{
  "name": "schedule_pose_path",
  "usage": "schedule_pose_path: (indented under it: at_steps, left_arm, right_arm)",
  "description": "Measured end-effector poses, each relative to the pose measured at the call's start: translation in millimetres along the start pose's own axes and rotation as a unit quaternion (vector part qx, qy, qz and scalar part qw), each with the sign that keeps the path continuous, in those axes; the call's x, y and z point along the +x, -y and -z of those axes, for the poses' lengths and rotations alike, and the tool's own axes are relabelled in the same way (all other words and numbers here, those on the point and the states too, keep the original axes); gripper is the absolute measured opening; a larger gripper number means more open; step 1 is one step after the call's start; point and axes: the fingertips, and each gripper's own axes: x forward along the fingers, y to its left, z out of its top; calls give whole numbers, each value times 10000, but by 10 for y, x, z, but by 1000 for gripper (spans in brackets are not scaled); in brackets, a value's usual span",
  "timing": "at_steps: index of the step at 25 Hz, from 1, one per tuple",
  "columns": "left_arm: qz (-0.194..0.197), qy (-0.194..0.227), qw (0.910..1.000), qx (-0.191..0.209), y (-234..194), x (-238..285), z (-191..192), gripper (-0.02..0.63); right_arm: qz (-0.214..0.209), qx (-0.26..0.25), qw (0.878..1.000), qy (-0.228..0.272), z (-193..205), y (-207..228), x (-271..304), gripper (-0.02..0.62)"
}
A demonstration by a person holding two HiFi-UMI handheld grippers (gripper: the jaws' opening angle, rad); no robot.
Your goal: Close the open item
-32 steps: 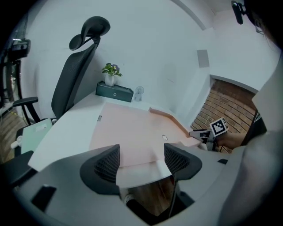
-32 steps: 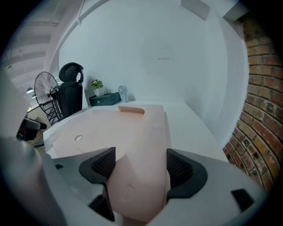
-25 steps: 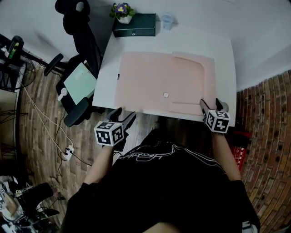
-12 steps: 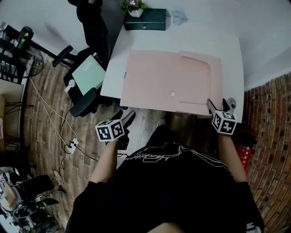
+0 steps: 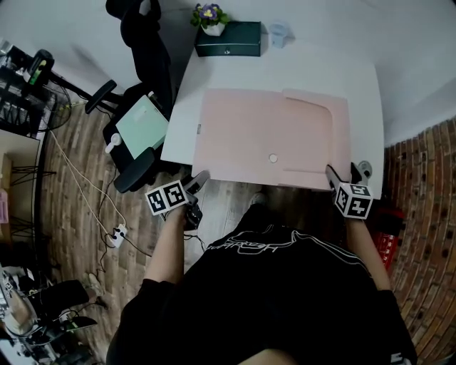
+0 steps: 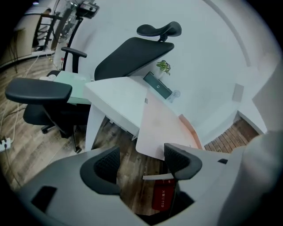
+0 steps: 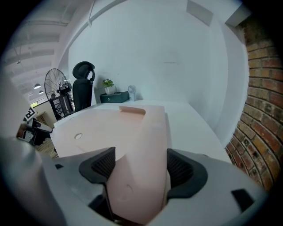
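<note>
A large pink folder (image 5: 263,135) lies open and flat on the white table (image 5: 285,68), with a pocket on its right half and a round snap (image 5: 273,157) near the front. My right gripper (image 5: 342,173) sits at the folder's near right corner. In the right gripper view the folder (image 7: 132,119) runs up between the wide-set jaws of my right gripper (image 7: 137,165), and the pads do not pinch it. My left gripper (image 5: 197,194) hangs open and empty below the table's near left corner. The left gripper view shows only floor between the jaws of my left gripper (image 6: 141,161), with the folder (image 6: 161,126) ahead.
A dark green box (image 5: 228,39), a potted plant (image 5: 211,18) and a plastic cup (image 5: 278,32) stand at the table's far edge. An office chair (image 5: 135,135) stands left of the table. A brick wall (image 5: 427,214) lies to the right. A red item (image 6: 162,194) sits under the table.
The head view has shifted. My left gripper has come a little nearer the table's near left corner. My right gripper has stayed at the folder's near right corner.
</note>
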Motion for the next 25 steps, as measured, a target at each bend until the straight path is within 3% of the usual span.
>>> schedule_pose_path:
  at_steps: [5,9,13,17,25]
  left_arm:
    - [242,-23,9992,-305,40,114,-18,314]
    - [451,-12,9985,-319,139,137,-43,211]
    - [497,69,9982,-318,176,106,-85,174]
    - [535,197,9983,-115,274,-24,-182,105]
    - [716,505,9956,334,670,-311,-428,66]
  right_arm:
    - [-11,4,10000,31,14,-6,5,362]
    - [-43,30,10000,81,1,-6,17,362]
    - [-15,67,9999,79,21,14,3,362]
    - [-2,89,9999,111,21,-6,3,362]
    - [-156,223,9995,162,-16,-48,28,364]
